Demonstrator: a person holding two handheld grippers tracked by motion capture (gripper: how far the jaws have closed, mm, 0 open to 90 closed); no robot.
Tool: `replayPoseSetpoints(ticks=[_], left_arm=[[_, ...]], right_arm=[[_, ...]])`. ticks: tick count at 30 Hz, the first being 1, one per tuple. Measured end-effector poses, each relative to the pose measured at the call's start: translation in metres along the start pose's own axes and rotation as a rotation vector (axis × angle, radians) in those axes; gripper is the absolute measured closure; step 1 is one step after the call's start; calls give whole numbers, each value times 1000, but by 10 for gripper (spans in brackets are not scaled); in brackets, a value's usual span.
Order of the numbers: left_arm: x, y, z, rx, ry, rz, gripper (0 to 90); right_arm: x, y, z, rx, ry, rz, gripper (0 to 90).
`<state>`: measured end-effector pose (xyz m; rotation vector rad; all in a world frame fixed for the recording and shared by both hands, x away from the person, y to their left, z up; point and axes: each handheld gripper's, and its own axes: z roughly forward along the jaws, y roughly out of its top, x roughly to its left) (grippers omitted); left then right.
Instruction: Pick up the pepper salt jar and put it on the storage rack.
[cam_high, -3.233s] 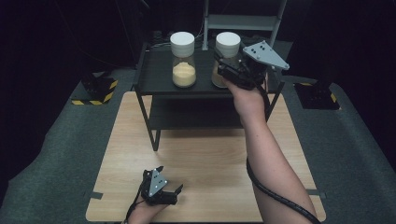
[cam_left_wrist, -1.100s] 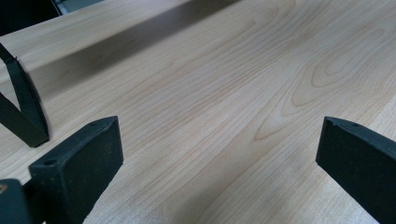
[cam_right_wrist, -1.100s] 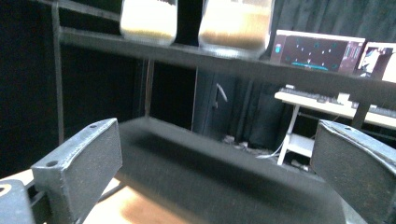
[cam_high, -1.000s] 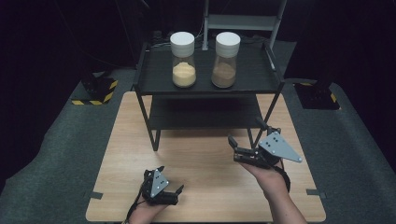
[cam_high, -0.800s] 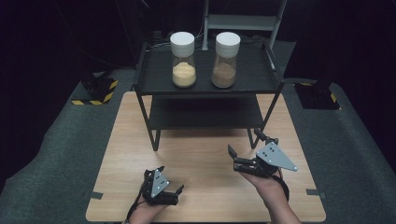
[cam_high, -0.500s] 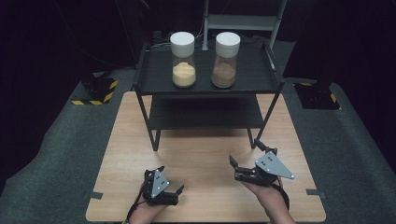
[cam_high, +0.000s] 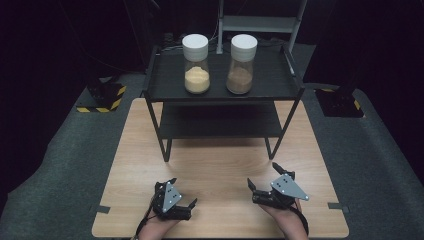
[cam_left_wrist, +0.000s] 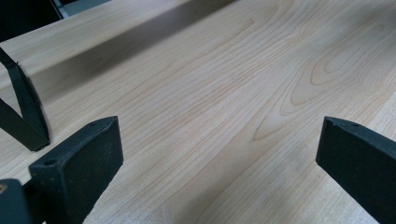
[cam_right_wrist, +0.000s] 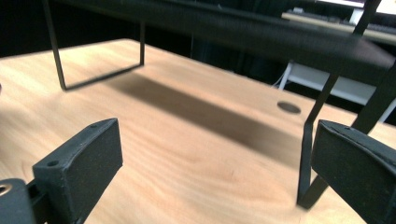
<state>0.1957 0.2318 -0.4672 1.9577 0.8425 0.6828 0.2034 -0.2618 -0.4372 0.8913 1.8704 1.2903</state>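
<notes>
The high view looks forward and down from above the counter's (cam_high: 220, 165) near edge, taking in the whole top and the black rack (cam_high: 222, 95) at its far edge. Each gripper view sits low, close over the wood, facing the rack's legs (cam_right_wrist: 308, 158), which all views share.

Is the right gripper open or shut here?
Open. The right gripper has its black jaws spread wide with only bare table between them, holding nothing.

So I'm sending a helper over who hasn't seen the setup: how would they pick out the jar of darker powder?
Find the black two-level rack at the wooden table's far end. Two white-lidded jars stand on its top shelf. Take the right-hand jar, with brown powder; its neighbour holds pale yellow.
</notes>
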Motion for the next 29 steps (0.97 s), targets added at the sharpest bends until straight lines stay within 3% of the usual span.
replayPoseSetpoints(ticks=[10, 13, 20, 29], left_arm=[[-2, 0, 0, 2, 5, 9, 10], [-2, 1, 0, 4, 6, 13, 10], [-4, 2, 1, 9, 12, 25, 9], [-6, 4, 2, 24, 19, 34, 10]], right_arm=[[1, -22, 3, 80, -17, -11, 17], [5, -25, 3, 119, -35, -58, 17], [6, -27, 4, 169, -28, -82, 19], [9, -30, 1, 158, -38, -105, 21]])
